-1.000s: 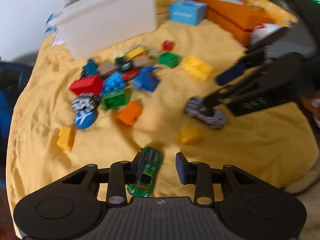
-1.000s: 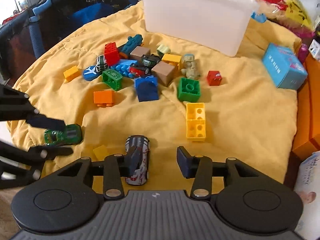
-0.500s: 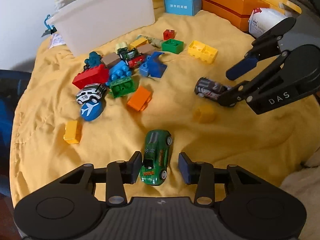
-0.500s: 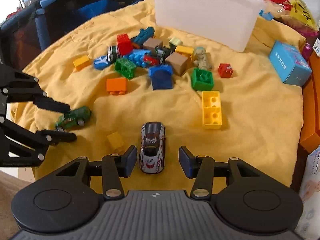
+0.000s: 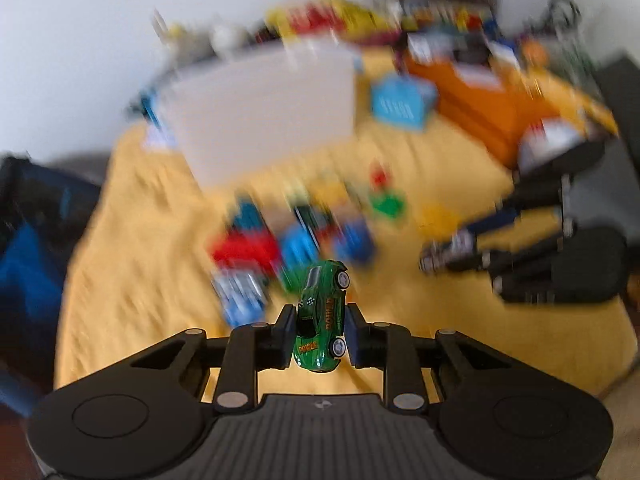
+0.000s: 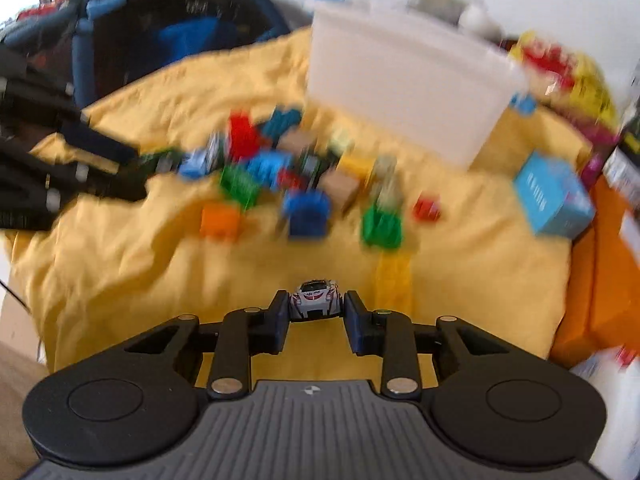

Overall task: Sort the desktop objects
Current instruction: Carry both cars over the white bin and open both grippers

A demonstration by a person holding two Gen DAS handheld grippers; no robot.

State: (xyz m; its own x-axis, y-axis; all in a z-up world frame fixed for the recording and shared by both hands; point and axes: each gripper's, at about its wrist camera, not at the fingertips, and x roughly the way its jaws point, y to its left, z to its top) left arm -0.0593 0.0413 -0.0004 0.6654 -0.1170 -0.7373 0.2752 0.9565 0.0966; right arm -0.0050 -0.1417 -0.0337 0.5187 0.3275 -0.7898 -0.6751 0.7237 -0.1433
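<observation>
A green toy car (image 5: 320,316) sits nose-up between the pads of my left gripper (image 5: 318,320), whose jaws are closing and pressing on its sides, above the yellow cloth (image 5: 140,280). In the right wrist view a white and grey toy car (image 6: 315,304) is clamped between the closing jaws of my right gripper (image 6: 316,312), clear of the cloth. Beyond both lies a blurred pile of coloured bricks and small toys (image 6: 280,168). A white plastic bin (image 6: 400,80) stands behind the pile. Each gripper shows at the side of the other's view.
A light blue box (image 6: 556,200) lies right of the bin, with orange boxes (image 5: 480,108) and packets behind it. A long yellow brick (image 6: 394,276) lies just ahead of my right gripper. A dark blue fabric frame (image 6: 160,40) borders the cloth on the left.
Both grippers closed on their cars and lifted them off the cloth. The green car now tilts nose-up. Both views have swung upward and blurred.
</observation>
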